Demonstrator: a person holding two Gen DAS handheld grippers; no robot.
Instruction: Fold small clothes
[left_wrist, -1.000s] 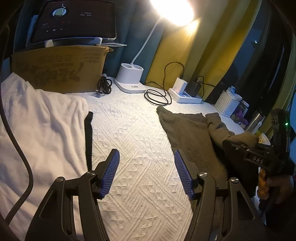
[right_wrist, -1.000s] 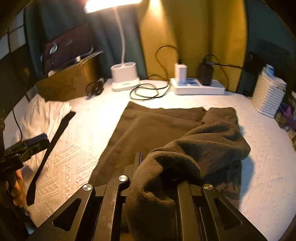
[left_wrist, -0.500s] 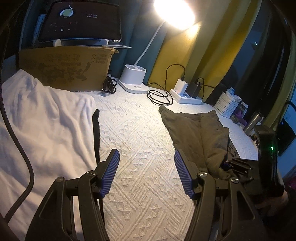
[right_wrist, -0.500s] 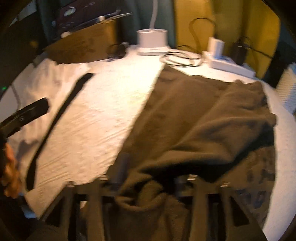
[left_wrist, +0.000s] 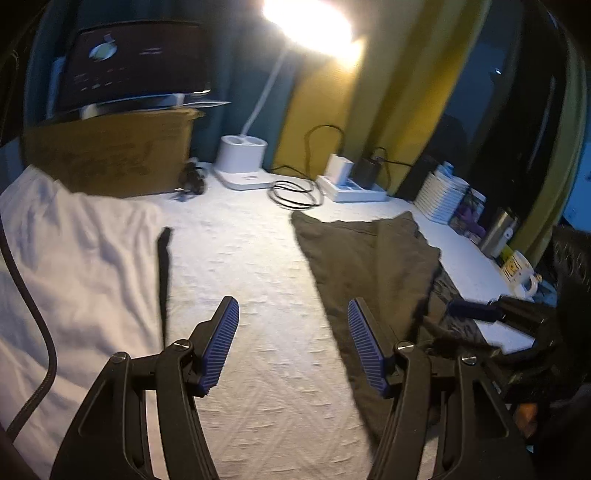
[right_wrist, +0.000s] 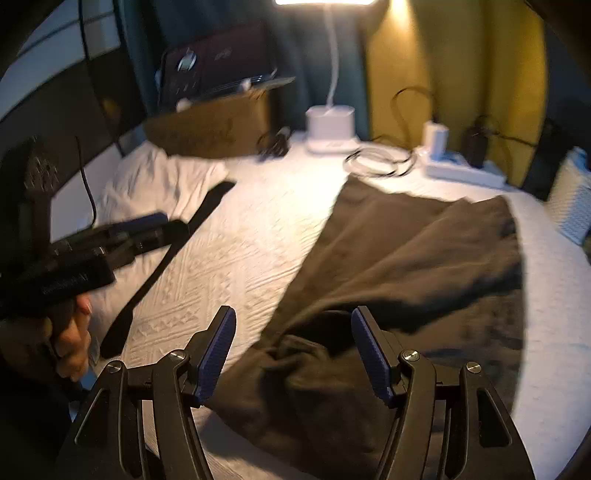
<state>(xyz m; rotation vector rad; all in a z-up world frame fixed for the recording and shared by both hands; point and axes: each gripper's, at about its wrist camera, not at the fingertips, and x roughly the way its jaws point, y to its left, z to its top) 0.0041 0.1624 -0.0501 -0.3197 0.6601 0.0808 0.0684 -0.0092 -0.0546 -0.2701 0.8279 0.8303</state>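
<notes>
White bumpy cloth covers the counter (left_wrist: 258, 258). Big white shirt (left_wrist: 74, 266) lies on its left side. Brown garment (right_wrist: 406, 258) lies on the right, partly folded over. Left hand-held gripper (left_wrist: 293, 347) and right hand-held gripper (right_wrist: 293, 347) both gape wide, holding nothing.

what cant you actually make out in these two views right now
- Brown garment: its near hem, right wrist view, is hidden behind the open right gripper and smeared by motion blur.
- White cloth: cut off by the left edge, left wrist view.
- Cardboard box: print too blurred to read, left wrist view.
- Items beside the white basket: too small and dark, left wrist view.
- Left gripper: open, over the bedspread.
</notes>
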